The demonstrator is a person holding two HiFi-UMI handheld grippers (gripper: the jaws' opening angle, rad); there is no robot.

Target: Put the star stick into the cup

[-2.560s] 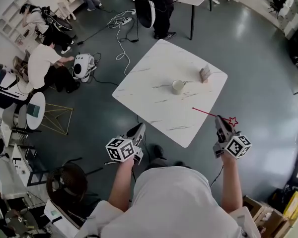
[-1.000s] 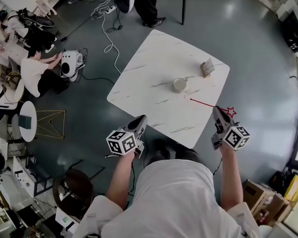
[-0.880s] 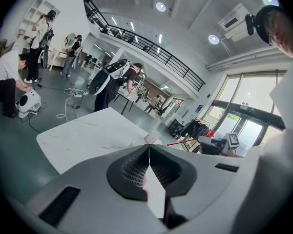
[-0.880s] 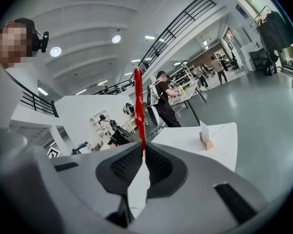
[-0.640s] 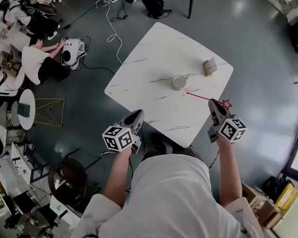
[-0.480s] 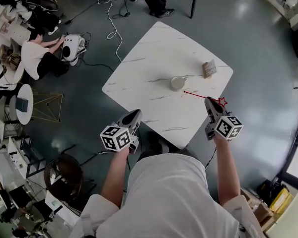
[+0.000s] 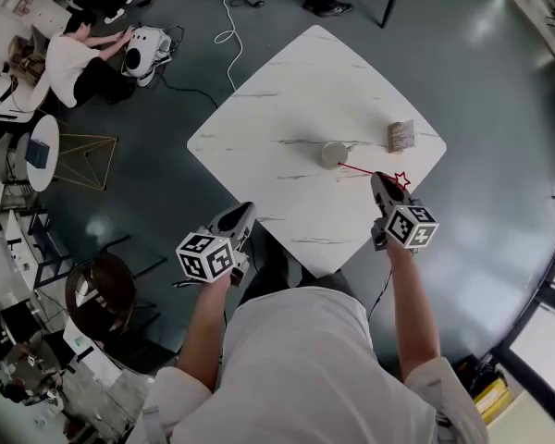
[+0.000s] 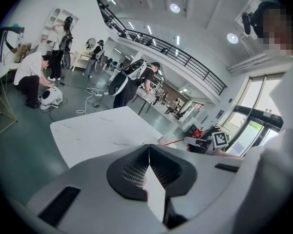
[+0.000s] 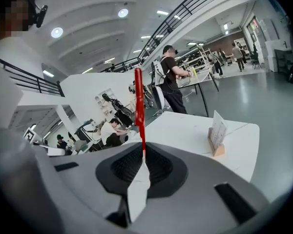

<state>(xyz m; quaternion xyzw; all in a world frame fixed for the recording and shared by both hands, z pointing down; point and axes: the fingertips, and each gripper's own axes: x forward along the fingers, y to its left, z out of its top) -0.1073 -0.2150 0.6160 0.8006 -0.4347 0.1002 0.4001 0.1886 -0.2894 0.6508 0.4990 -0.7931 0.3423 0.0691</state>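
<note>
1. Red and thin, the star stick (image 7: 361, 171) sits right of centre in the head view. It slants from its star end, at the right gripper (image 7: 380, 182), up and left toward the cup (image 7: 333, 154).
2. The right gripper's jaws are pinched nearly together on the stick close to its star. In the right gripper view the shaft (image 9: 139, 111) rises straight out from between the jaws.
3. The cup stands near the middle of the white marble table (image 7: 287, 81). The stick's free tip lies just beside the cup's lower right rim. I cannot tell whether the tip is above the rim or level with the wall.
4. The left gripper (image 7: 240, 215) hangs at the lower left, off the table's near edge and well apart from the cup. Its jaws are pressed together with nothing between them.
5. Risk: the tip may strike the cup's outer wall instead of clearing the rim. The cup looks small and nothing steadies it, so a nudge could slide it or knock it over.
6. Risk: the grip is at one end of a long, narrow shaft. The stick could swivel between the pads as it is tilted toward upright, throwing off the aim.
7. Risk: the cup does not show in the right gripper view, so aiming appears to depend on the head view alone.
8. Risk: once let go, the stick's long overhang and star end could lever the cup over.
9. A small card stand (image 7: 401, 136) sits to the right of the cup, near enough that a wide swing of the gripper might clip it.
</note>
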